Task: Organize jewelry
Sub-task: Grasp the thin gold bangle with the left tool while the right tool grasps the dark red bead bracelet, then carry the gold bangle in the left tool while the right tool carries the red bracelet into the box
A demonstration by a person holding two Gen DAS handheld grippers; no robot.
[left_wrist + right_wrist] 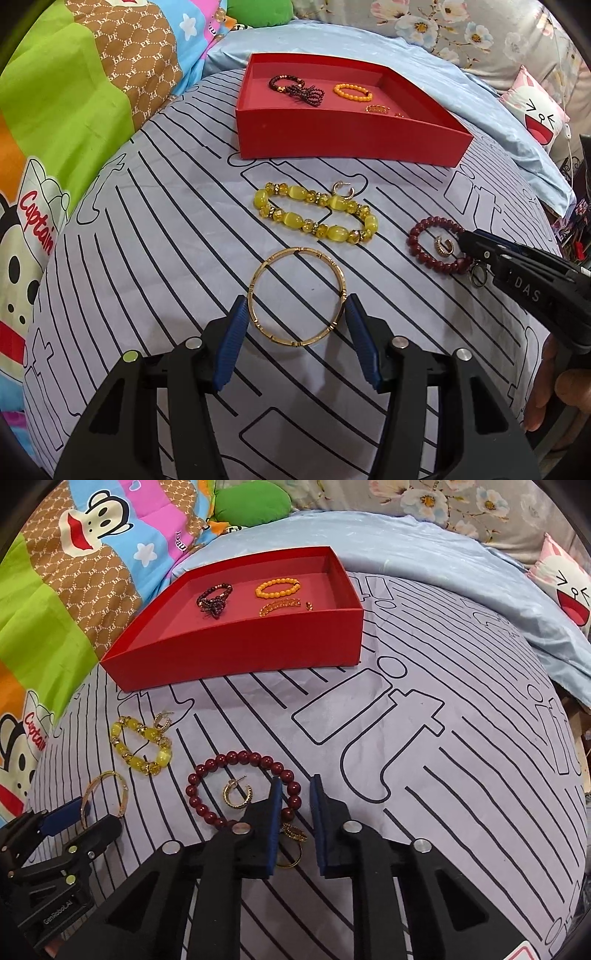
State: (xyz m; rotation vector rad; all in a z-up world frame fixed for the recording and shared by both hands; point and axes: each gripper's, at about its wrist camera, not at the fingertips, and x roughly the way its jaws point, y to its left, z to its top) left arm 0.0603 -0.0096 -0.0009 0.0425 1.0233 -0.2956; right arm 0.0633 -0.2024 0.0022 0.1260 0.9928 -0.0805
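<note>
Progress: partly done, roughly a third by count. Red box (351,144) at the back of the striped bedspread (166,240) holds a dark beaded bracelet bunch (295,90), an orange bead bracelet (352,92) and a thin amber bracelet (279,605) w/ one tiny gold bit beside it.

Left on the cloth, all outside the box:
- yellow bead bracelet (317,212), w/ a gold hoop earring (343,190) touching its far edge
- gold bangle (297,249)
- dark-red bead bracelet (424,240), w/ a 2nd hoop earring (443,246) lying inside its loop
- gold rings (291,845) just behind it

L gripper (295,300): jaws about half wide, pads flanking the bangle at both rims. Can't tell if they're pressing or only beside it; the bangle looks flat on the cloth.

R gripper (295,786): jaws nearly closed, nipping the near side of the dark-red strand. Not lifted yet.

Hard to see: the rings are mostly under the R gripper's fingers, so count is unclear. The box front wall cuts off the small pcs in the L view. A hand shows only at the frame edge.
</note>
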